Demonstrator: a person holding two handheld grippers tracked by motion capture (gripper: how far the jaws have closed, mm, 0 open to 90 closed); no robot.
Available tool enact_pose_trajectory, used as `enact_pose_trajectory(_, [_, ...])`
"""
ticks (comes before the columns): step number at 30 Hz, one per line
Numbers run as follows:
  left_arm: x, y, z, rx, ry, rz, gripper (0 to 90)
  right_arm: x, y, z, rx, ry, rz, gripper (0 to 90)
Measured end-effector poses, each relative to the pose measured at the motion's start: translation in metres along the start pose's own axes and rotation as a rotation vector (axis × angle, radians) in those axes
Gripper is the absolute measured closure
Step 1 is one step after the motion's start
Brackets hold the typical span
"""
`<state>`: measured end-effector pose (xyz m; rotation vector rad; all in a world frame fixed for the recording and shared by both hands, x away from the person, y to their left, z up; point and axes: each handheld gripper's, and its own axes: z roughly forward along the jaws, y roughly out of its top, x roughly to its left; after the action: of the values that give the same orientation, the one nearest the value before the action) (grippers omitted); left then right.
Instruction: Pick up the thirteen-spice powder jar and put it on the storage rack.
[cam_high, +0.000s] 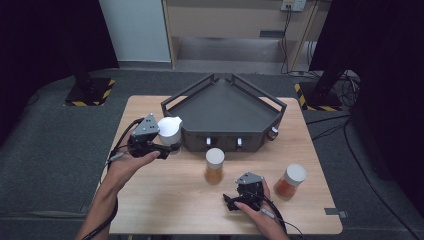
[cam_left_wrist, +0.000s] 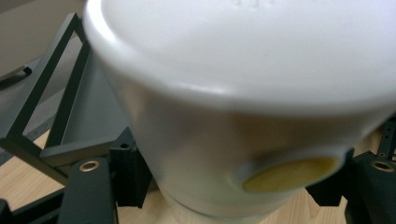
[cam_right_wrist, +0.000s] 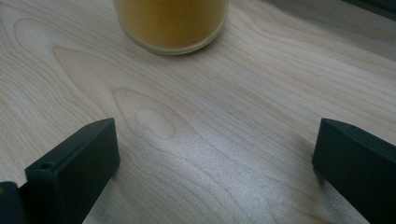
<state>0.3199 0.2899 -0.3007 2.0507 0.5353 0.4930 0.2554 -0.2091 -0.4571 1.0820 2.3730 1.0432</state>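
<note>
A dark grey, low-walled, wedge-shaped metal tray (cam_high: 227, 107) sits at the far middle of the light wooden table (cam_high: 165, 200). Just off the tray's left front corner, the left gripper (cam_high: 167, 149) is clamped on a white-lidded clear jar (cam_high: 170, 131), raised and tilted. The jar looks rigid, smooth, likely slippery and moderately light; gripping the body below the lid suits it. In front of the tray, the right gripper (cam_high: 231, 202) rests with its jaws apart and nothing between them.

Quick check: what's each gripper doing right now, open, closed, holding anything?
Left gripper: closed on the white-lidded jar, next to the tray.
Right gripper: open, holding nothing, above the table.
</note>
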Motion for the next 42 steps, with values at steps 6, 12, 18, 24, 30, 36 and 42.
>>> enact_pose_trajectory(6, [0.007,0.008,0.008,-0.011,-0.018,0.008,29.2,0.000,0.000,0.000,0.000,0.000,0.000,0.9])
enact_pose_trajectory(12, [0.011,0.017,0.013,-0.015,-0.025,0.019,29.1,0.000,0.000,0.000,0.000,0.001,0.001,0.9])
enact_pose_trajectory(18, [0.016,0.027,0.020,-0.017,-0.030,0.025,29.2,0.000,0.000,0.000,0.000,0.000,0.002,0.9])
enact_pose_trajectory(24, [0.022,0.034,0.029,-0.026,-0.036,0.023,29.1,0.000,0.000,0.000,0.000,0.000,0.003,0.9])
enact_pose_trajectory(30, [0.027,0.043,0.038,-0.020,-0.044,0.031,29.1,0.000,0.000,0.000,-0.001,0.000,0.000,0.9])
enact_pose_trajectory(36, [0.033,0.048,0.048,-0.012,-0.050,0.033,29.1,0.000,0.000,0.000,-0.001,0.000,0.000,0.9])
enact_pose_trajectory(42, [0.041,0.054,0.058,0.001,-0.050,0.029,29.1,0.000,0.000,0.000,-0.001,-0.001,-0.001,0.9])
